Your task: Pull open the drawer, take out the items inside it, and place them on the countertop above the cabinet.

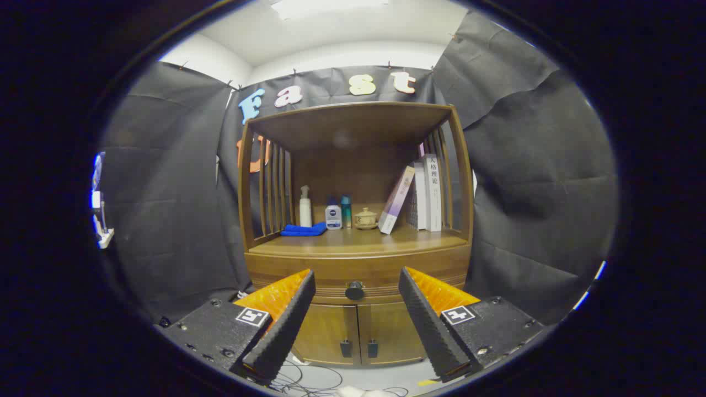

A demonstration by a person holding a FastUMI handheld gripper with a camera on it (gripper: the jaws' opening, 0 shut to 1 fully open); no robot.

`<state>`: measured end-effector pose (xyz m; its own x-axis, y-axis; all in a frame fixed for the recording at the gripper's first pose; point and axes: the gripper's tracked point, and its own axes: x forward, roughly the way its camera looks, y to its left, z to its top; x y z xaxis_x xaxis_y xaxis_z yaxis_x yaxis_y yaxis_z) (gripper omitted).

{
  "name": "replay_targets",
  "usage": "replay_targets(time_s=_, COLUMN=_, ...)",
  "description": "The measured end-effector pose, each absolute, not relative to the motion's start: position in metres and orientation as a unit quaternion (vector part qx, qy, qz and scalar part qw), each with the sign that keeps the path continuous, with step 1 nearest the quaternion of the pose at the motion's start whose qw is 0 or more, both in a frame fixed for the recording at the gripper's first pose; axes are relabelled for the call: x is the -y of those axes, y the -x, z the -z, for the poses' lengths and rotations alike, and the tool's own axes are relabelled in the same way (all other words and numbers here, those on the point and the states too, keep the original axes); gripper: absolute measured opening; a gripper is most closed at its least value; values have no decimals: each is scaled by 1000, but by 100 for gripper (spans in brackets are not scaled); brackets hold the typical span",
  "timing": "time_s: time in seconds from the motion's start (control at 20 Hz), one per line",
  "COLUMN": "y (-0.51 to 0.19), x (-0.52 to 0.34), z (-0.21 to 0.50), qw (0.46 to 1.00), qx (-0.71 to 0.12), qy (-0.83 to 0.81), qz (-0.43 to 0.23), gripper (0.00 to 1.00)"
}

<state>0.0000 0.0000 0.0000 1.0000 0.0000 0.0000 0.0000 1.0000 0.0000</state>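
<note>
Drawer (357,277) shut, knob (354,290) beyond gripper (357,281), fingers apart; book (433,192) spine writing perhaps Chinese.

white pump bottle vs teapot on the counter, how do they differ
The pump bottle is tall, slim and white; the teapot is squat, round and tan. The bottle stands by the blue cloth, the teapot nearer the leaning book. Both stand upright on the counter, beyond the open tongs.

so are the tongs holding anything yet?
Nothing. The tongs are open, fingers apart, with the drawer knob beyond them and untouched.
</note>
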Motion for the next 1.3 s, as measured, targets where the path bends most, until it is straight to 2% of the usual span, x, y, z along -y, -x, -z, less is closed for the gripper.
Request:
replay_targets(time_s=0.95, y=6, x=-7, z=-7, qw=1000, qx=10, qy=22, qz=-4, gripper=99)
replay_targets(time_s=1.3, y=-14, x=-7, z=10, qw=1000, qx=7, qy=24, qz=-2, gripper=99)
